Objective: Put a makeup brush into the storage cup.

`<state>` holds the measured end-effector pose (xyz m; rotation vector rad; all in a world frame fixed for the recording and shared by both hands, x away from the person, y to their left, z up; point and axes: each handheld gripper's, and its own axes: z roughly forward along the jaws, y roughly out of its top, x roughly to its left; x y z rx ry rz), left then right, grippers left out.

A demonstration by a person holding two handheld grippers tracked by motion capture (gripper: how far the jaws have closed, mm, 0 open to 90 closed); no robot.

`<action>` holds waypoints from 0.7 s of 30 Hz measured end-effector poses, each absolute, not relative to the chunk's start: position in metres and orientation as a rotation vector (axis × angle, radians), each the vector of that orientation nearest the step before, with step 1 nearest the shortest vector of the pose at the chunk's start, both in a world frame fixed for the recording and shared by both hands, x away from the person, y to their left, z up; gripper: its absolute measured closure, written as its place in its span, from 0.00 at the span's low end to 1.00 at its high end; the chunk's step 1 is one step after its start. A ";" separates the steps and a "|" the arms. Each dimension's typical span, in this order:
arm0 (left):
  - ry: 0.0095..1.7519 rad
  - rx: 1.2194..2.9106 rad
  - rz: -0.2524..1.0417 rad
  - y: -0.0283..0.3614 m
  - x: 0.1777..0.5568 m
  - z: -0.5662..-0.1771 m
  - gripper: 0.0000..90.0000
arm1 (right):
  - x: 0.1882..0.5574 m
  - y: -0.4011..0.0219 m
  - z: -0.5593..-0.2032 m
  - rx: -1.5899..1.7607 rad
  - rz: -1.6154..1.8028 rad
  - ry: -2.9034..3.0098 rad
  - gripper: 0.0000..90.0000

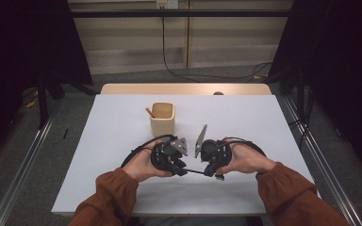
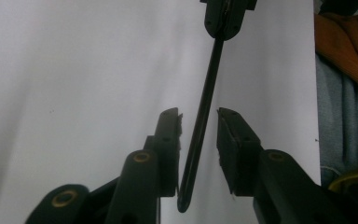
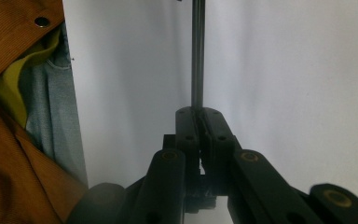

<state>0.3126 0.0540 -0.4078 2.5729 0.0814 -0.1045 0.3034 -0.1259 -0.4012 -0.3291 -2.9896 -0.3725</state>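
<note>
The right gripper (image 3: 198, 114) clamps one end of a thin black rod (image 2: 204, 105) held level above the table (image 1: 113, 122) (a handover under way), while the left gripper (image 2: 199, 122), jaws apart around it, has yet to grip.

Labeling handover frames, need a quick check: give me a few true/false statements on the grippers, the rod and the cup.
1. The right gripper is shut on a thin black rod. True.
2. The left gripper has its pads clamped on the rod. False: the rod runs between the jaws, lying against one pad at most, with a gap to the other.
3. The wooden cup stands on the table beyond both grippers. True.
4. The cup is empty. False: a thin stick leans inside it.
5. The rod lies flat on the table, untouched. False: it spans between the two grippers, held by the right one.
</note>
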 end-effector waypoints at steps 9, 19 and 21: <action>0.077 2.601 -0.110 0.052 0.311 -0.412 0.89 | 0.302 -0.125 -0.401 -0.317 -0.364 -2.985 0.96; 0.029 2.619 -0.186 0.052 0.306 -0.414 0.95 | 0.300 -0.126 -0.404 -0.261 -0.386 -2.985 0.93; 0.032 2.611 -0.195 0.052 0.307 -0.414 0.95 | 0.300 -0.127 -0.404 -0.264 -0.386 -2.980 0.93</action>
